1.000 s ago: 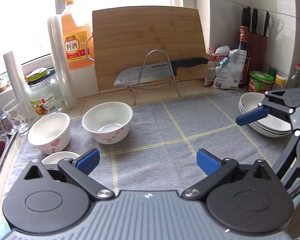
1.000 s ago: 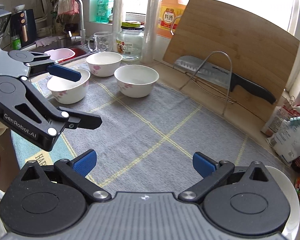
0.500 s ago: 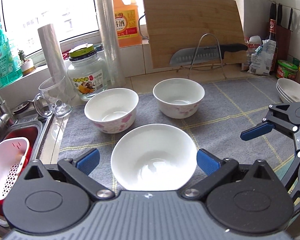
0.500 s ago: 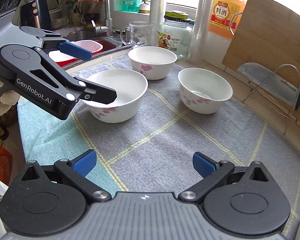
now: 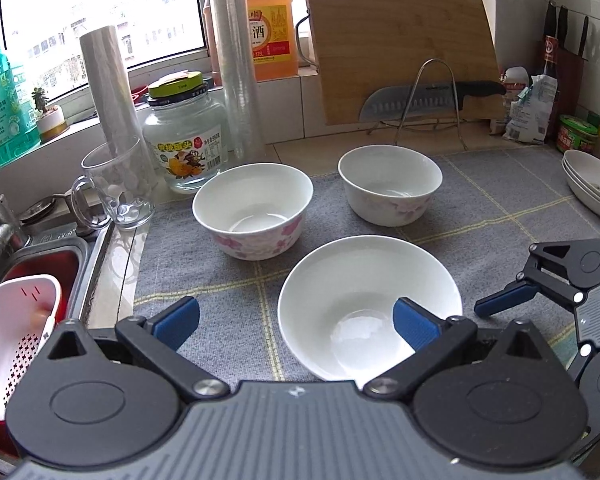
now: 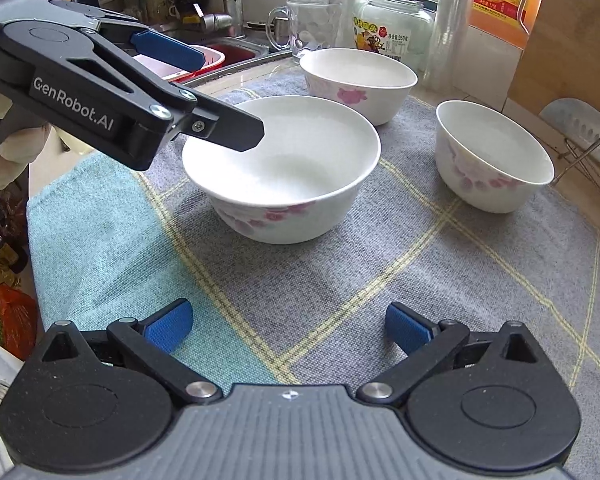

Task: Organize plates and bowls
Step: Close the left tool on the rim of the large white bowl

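Left gripper (image 5: 296, 314) open, straddling the near rim of the nearest bowl (image 5: 364, 276); right gripper (image 6: 286, 326) open, idle. Close squarely on rim, lift level

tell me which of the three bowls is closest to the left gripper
The front bowl, widest of the three: the left gripper has one finger over its rim. The other two bowls sit farther back on the grey mat.

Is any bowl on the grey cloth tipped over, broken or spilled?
Nothing stands out. All three bowls stand upright and whole on the grey cloth: the near bowl, the left bowl and the far bowl. No spill shows on the cloth.
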The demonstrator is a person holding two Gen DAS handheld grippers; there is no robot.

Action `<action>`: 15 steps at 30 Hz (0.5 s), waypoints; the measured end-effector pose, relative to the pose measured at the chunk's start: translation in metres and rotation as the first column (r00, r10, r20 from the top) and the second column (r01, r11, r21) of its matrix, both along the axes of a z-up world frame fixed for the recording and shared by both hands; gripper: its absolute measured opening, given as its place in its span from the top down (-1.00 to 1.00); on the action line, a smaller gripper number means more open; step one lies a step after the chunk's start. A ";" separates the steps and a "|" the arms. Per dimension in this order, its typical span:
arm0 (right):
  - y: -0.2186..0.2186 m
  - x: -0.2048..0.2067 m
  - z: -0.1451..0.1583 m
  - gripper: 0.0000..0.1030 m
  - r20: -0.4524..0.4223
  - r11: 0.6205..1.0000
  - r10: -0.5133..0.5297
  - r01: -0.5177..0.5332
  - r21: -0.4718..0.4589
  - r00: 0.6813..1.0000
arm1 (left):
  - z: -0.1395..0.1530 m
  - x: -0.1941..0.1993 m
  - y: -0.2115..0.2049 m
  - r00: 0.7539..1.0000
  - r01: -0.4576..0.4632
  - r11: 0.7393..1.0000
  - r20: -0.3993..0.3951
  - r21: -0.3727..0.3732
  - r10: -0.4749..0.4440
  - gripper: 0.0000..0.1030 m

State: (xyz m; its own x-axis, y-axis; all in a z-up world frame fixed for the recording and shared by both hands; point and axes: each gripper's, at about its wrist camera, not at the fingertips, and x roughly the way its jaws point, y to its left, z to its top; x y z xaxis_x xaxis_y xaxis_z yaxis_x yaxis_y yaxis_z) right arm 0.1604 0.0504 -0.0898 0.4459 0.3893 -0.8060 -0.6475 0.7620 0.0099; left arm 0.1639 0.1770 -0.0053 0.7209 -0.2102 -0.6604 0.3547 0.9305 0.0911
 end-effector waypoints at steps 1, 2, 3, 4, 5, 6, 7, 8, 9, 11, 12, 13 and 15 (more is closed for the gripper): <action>0.000 0.000 0.000 -1.00 0.000 1.000 -0.001 0.001 0.003 1.000 | 0.000 0.001 0.000 1.000 0.004 1.000 -0.001 -0.006 -0.004 -0.99; -0.001 -0.001 -0.001 -1.00 0.002 1.000 -0.002 0.002 0.005 1.000 | -0.001 0.002 0.000 1.000 0.006 1.000 -0.003 -0.011 -0.006 -0.99; -0.001 -0.002 -0.001 -1.00 0.003 1.000 -0.005 0.005 0.008 1.000 | -0.001 0.004 0.001 1.000 0.009 1.000 -0.006 -0.019 -0.009 -0.99; -0.002 -0.003 -0.001 -1.00 0.005 1.000 -0.009 0.009 0.010 1.000 | -0.002 0.004 0.001 1.000 0.011 1.000 -0.008 -0.024 -0.012 -0.99; -0.001 -0.002 -0.001 -1.00 0.004 1.000 -0.010 0.010 0.010 1.000 | -0.003 0.005 0.001 1.000 0.013 0.999 -0.012 -0.030 -0.013 -0.99; -0.001 -0.003 -0.001 -1.00 0.005 1.000 -0.011 0.011 0.010 1.000 | -0.003 0.006 0.001 1.000 0.013 0.999 -0.015 -0.032 -0.014 -0.99; -0.001 -0.003 -0.001 -1.00 0.008 1.000 -0.010 0.010 0.011 1.000 | -0.003 0.007 0.001 1.000 0.016 0.999 -0.016 -0.034 -0.016 -0.99; -0.001 -0.004 -0.002 -1.00 0.014 1.000 -0.007 0.007 0.013 1.000 | -0.003 0.007 0.002 1.000 0.019 0.999 -0.017 -0.037 -0.020 -0.99; -0.002 -0.005 -0.003 -1.00 0.024 1.000 -0.005 0.004 0.021 1.000 | -0.003 0.009 0.002 1.000 0.023 0.999 -0.018 -0.040 -0.024 -0.99; -0.006 -0.009 -0.005 -1.00 0.052 0.999 -0.005 0.003 0.041 0.999 | -0.002 0.011 0.003 0.999 0.029 0.999 -0.019 -0.040 -0.030 -0.99; -0.007 -0.011 -0.006 -1.00 0.063 0.999 -0.007 0.004 0.051 0.998 | -0.002 0.012 0.003 0.999 0.034 0.999 -0.018 -0.037 -0.035 -0.99; -0.008 -0.013 -0.006 -1.00 0.072 0.998 -0.009 0.005 0.056 0.997 | -0.002 0.014 0.003 0.999 0.038 0.999 -0.018 -0.036 -0.039 -0.99; -0.009 -0.014 -0.006 -1.00 0.081 0.998 -0.015 0.010 0.066 0.997 | -0.002 0.017 0.003 0.999 0.047 0.998 -0.020 -0.032 -0.047 -0.99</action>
